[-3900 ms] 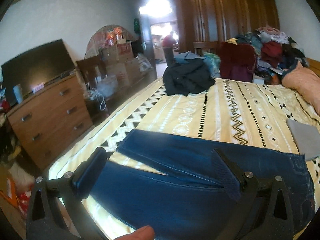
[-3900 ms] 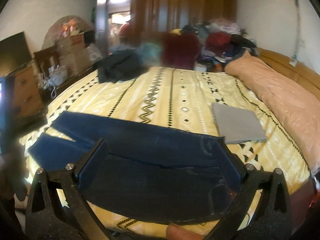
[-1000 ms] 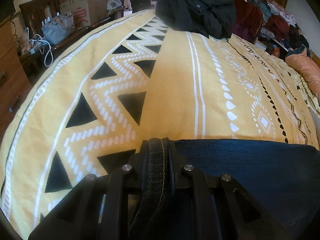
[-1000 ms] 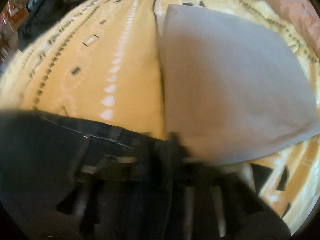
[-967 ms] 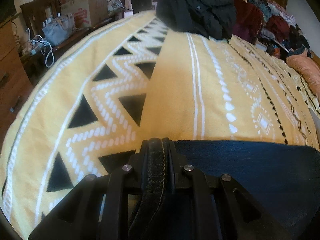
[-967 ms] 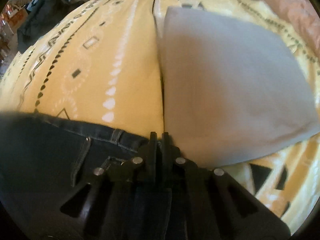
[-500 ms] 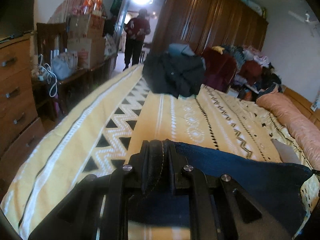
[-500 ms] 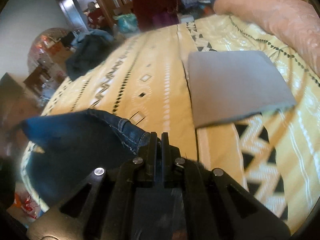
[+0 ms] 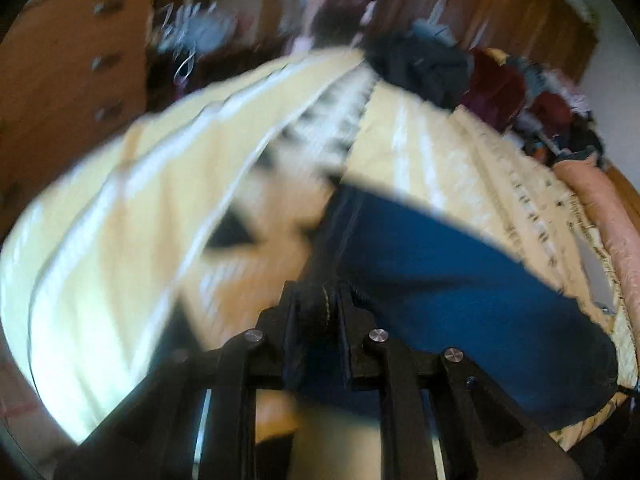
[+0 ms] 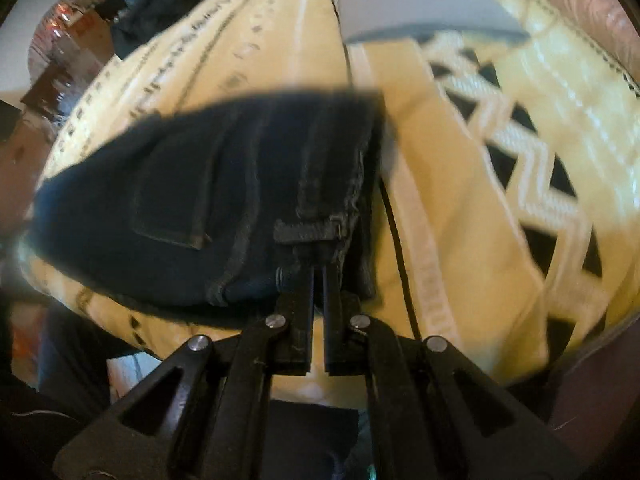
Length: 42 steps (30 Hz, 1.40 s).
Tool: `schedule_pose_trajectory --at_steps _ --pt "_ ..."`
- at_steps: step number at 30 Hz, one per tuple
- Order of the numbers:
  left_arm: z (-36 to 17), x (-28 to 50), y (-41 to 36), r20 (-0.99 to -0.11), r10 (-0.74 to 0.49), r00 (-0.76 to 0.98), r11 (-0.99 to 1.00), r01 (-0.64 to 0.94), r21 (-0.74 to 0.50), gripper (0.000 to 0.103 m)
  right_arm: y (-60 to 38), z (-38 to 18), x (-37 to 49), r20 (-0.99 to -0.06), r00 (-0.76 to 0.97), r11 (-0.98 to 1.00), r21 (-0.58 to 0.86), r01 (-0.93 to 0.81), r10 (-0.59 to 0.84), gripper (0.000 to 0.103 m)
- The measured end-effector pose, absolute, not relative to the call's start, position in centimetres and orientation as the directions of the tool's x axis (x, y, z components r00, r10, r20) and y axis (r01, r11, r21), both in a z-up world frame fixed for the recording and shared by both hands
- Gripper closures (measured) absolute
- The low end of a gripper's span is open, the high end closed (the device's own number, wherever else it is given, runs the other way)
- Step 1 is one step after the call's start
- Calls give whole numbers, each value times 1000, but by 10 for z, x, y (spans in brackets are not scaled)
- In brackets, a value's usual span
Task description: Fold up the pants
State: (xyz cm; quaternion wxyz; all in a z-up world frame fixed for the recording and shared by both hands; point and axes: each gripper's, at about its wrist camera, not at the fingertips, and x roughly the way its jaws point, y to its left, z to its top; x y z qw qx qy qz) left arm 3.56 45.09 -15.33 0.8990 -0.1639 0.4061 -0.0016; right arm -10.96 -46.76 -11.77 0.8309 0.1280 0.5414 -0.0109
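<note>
Left gripper (image 9: 318, 300) clamped on a seamed edge of the blue jeans (image 9: 460, 280). Right gripper (image 10: 319, 276) pinched tight on the waistband. Jeans hanging over the near part of the yellow patterned bedspread (image 10: 460, 208). Grey folded cloth (image 10: 420, 4) farther right.

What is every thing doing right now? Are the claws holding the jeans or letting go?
Left claw: shut on the hem end of the jeans.
Right claw: shut on the waistband.
Jeans: held at both ends, lifted and hanging over the bed.
Grey folded cloth: lying flat on the bedspread.
Bedspread: spread flat.
</note>
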Motion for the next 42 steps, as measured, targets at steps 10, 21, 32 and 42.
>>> schedule_pose_trajectory --at_steps 10,21,32,42 --pt "-124 -10 478 -637 -71 767 891 -238 -386 62 -445 -87 -108 -915 403 993 25 115 -24 94" --pt "-105 -90 483 -591 -96 801 818 -274 -506 56 -213 -60 4 -825 480 924 124 -361 298 52" --pt "-131 -41 443 -576 -272 771 716 -238 -656 56 108 -119 72 -851 241 621 121 -775 467 58" --pt "-155 3 431 -679 -168 715 709 -391 -587 56 115 -121 61 -839 225 639 176 -749 495 58"
